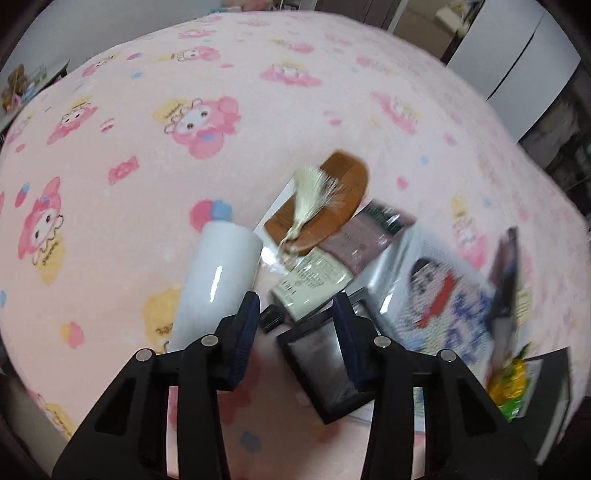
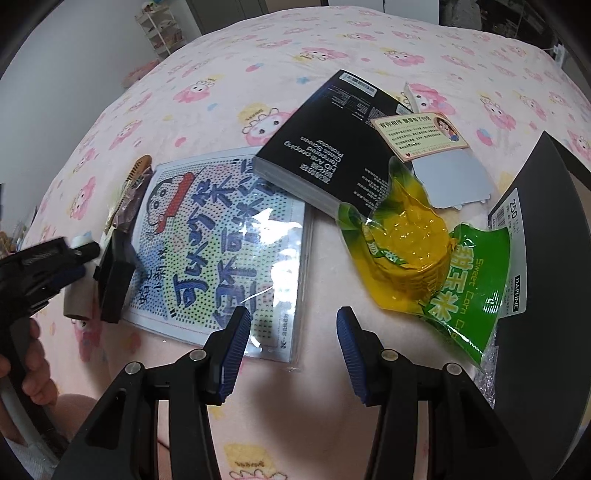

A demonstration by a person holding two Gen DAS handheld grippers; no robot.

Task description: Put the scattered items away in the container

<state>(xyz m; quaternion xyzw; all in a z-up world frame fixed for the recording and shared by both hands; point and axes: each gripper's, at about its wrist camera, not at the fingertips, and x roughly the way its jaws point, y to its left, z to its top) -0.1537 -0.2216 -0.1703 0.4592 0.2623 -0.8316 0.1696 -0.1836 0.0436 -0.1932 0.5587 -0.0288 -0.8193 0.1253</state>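
Observation:
My left gripper (image 1: 295, 314) is open and empty, just above a small black box (image 1: 325, 363) and a pale tube with a black cap (image 1: 314, 282). A white bottle (image 1: 216, 280) lies to its left, and a brown comb with a cream tassel (image 1: 321, 199) lies farther off. My right gripper (image 2: 293, 328) is open and empty over the pink blanket, between a cartoon bead-board packet (image 2: 221, 247) and a green-yellow sweet corn bag (image 2: 424, 254). The dark container (image 2: 546, 295) stands at the right edge. The left gripper shows in the right wrist view (image 2: 79, 264) at the left.
A black screen-protector box (image 2: 328, 147) lies beyond the packet, with a small card (image 2: 421, 134) and a grey sheet (image 2: 450, 181) next to it. A purple packet (image 1: 354, 240) lies by the comb. Shelves (image 2: 162, 29) stand beyond the bed.

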